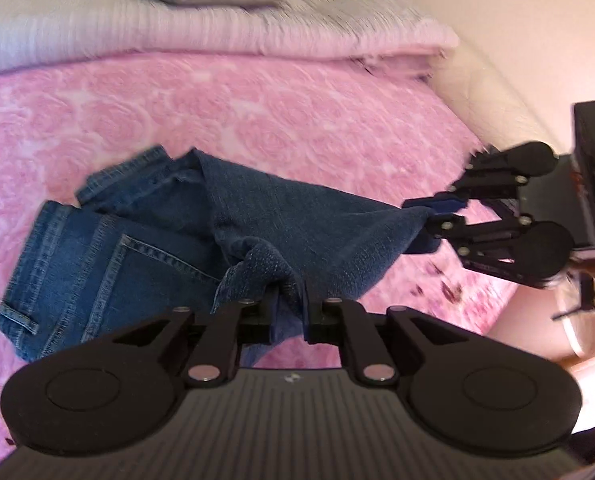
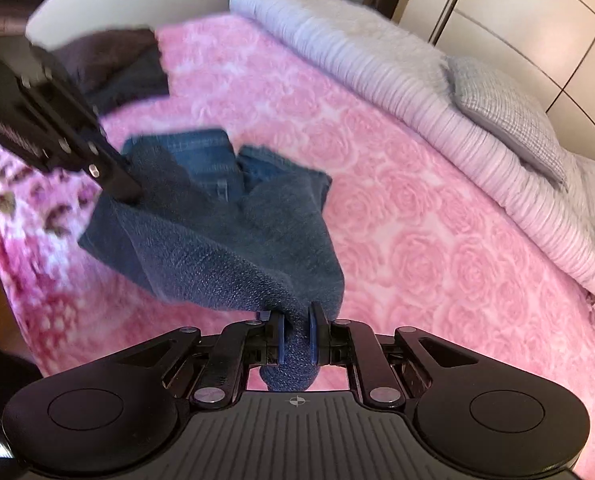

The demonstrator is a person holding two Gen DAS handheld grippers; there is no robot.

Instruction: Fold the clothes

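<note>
Across the bed (image 1: 297,120), a plush pink blanket embossed with roses carries the jeans (image 1: 97,248): blue denim with pale topstitching and a back pocket, waist toward 9 o'clock in the left view. Left claw (image 1: 291,306) pinches a bunched fold of the nubby inside-out leg; right claw (image 2: 296,332), blue-padded, pinches another bunch of the same leg. A ribbed lilac quilt (image 2: 377,64) and a grey checked pillow (image 2: 505,116) lie at 1 o'clock. No readable writing.
</note>
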